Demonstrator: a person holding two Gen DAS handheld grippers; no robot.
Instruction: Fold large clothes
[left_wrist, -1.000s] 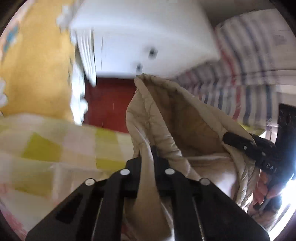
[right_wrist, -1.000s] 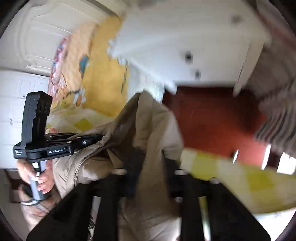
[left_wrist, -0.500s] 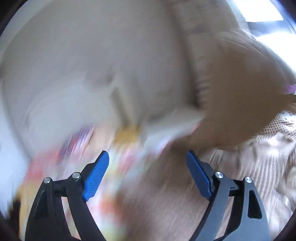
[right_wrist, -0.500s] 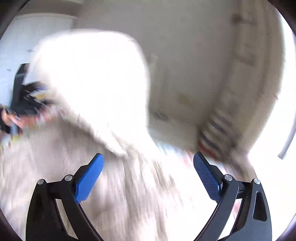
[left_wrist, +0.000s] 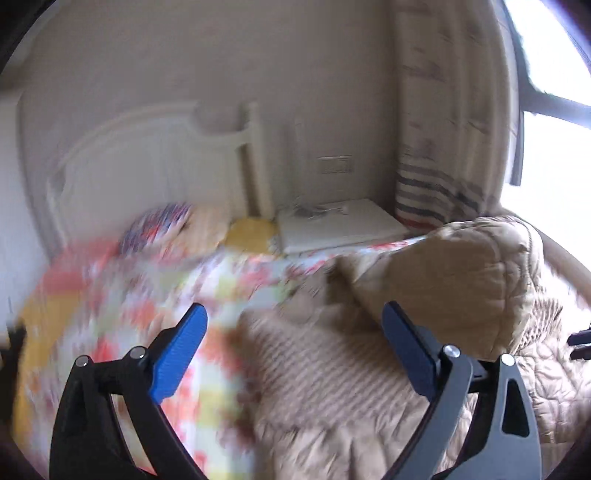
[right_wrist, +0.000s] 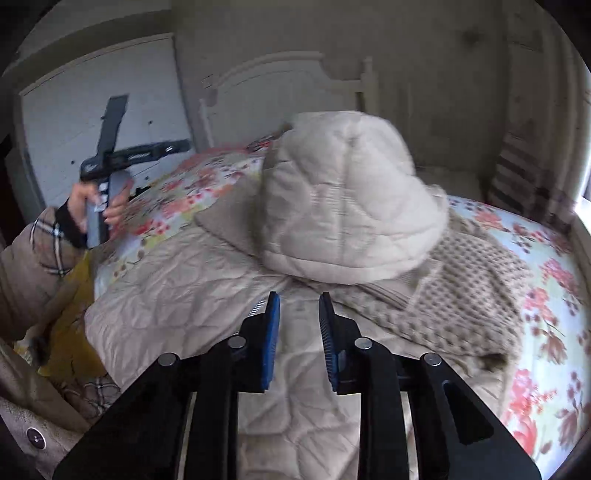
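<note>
Beneath both jaws, beige coat (right_wrist: 207, 280).

A bed (right_wrist: 546, 258) with a floral cover carries a beige quilted coat (right_wrist: 177, 295), hood puffed up

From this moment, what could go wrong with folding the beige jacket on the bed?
1. The hood is in mid-air above the quilted jacket and may land crooked, spoiling the fold.
2. The right gripper has just been closing with nothing between its pads; it might pinch the fabric below by accident.
3. The left gripper, whose jaws have just been opening, is wide open and holds nothing, so the jacket lies uncontrolled near the knitted garment and could drag it.
</note>
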